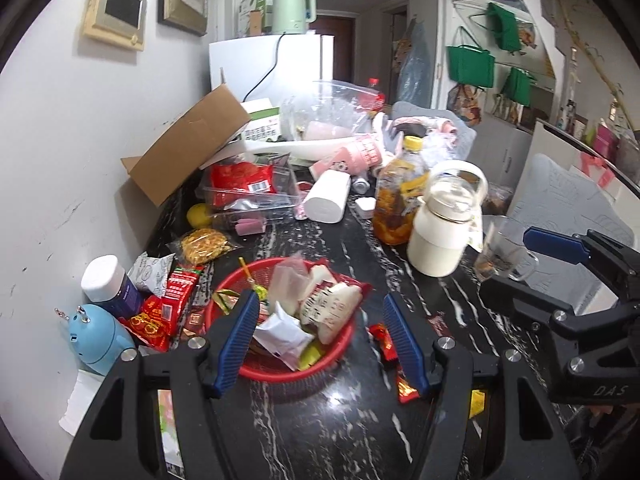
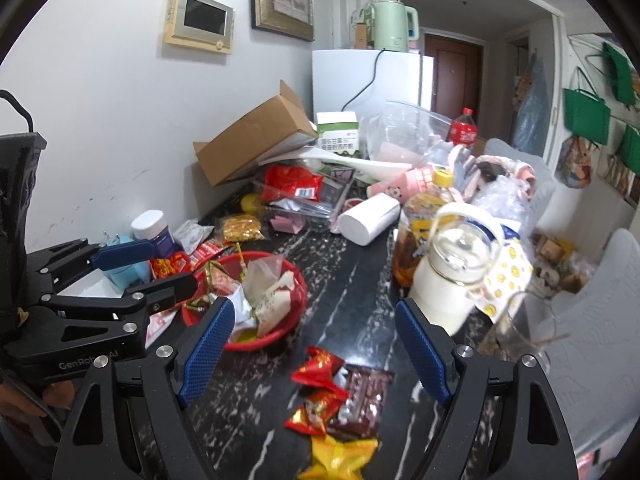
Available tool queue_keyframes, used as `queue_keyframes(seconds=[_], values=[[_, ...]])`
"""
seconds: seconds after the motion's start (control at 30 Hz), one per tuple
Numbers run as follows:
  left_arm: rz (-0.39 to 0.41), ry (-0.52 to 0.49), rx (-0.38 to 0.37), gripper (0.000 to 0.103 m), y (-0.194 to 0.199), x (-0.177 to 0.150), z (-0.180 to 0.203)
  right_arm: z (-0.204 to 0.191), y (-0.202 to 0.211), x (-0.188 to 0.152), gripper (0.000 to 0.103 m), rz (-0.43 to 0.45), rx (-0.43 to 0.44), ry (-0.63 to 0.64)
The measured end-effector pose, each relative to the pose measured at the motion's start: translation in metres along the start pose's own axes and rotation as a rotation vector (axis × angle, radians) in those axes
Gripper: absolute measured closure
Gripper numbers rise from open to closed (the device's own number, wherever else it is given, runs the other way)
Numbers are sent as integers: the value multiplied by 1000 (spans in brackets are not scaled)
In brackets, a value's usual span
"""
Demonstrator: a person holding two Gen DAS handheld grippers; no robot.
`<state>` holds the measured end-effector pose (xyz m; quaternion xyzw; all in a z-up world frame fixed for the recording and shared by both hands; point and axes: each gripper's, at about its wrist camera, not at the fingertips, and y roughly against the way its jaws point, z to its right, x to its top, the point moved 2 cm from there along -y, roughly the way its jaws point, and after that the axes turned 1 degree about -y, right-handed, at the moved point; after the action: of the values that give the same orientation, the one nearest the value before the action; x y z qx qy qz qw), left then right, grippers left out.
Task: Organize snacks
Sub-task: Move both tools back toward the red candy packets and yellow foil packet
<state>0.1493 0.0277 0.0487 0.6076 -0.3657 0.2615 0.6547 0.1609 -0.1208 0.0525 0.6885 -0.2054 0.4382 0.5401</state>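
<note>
A red basket (image 1: 340, 354) (image 2: 294, 308) on the black marble counter holds several wrapped snacks, white and clear packets among them. My left gripper (image 1: 320, 336) is open and empty, its fingers straddling the basket's near side. My right gripper (image 2: 316, 348) is open and empty above loose snacks: red wrappers (image 2: 318, 368), a dark brown packet (image 2: 362, 400) and a yellow wrapper (image 2: 340, 458). The same red wrappers (image 1: 386, 342) lie right of the basket in the left wrist view. The right gripper (image 1: 560, 256) also shows at the right edge there.
Red packets (image 1: 172, 300), a noodle snack (image 1: 202, 244), a white-capped jar (image 1: 108, 280) and a blue gadget (image 1: 98, 338) crowd the wall side. A cream jug (image 1: 444, 232), an oil bottle (image 1: 400, 200), a glass mug (image 1: 506, 256), a cardboard box (image 1: 188, 148) and clear tubs (image 1: 252, 196) stand behind.
</note>
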Motion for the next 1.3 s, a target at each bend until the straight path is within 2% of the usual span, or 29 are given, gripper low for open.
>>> queue_keyframes(seconds=[0.33, 0.63, 0.93, 1.3], values=[[-10, -41, -89, 40, 18, -21, 33, 6, 34, -31, 20, 2, -43, -50], [-43, -48, -150, 40, 19, -45, 51, 13, 48, -63, 20, -29, -62, -97], [-127, -47, -202, 40, 2, -74, 63, 19, 42, -98, 20, -88, -75, -140], [-218, -25, -196, 40, -25, -104, 63, 23, 12, -135, 20, -185, -47, -183]])
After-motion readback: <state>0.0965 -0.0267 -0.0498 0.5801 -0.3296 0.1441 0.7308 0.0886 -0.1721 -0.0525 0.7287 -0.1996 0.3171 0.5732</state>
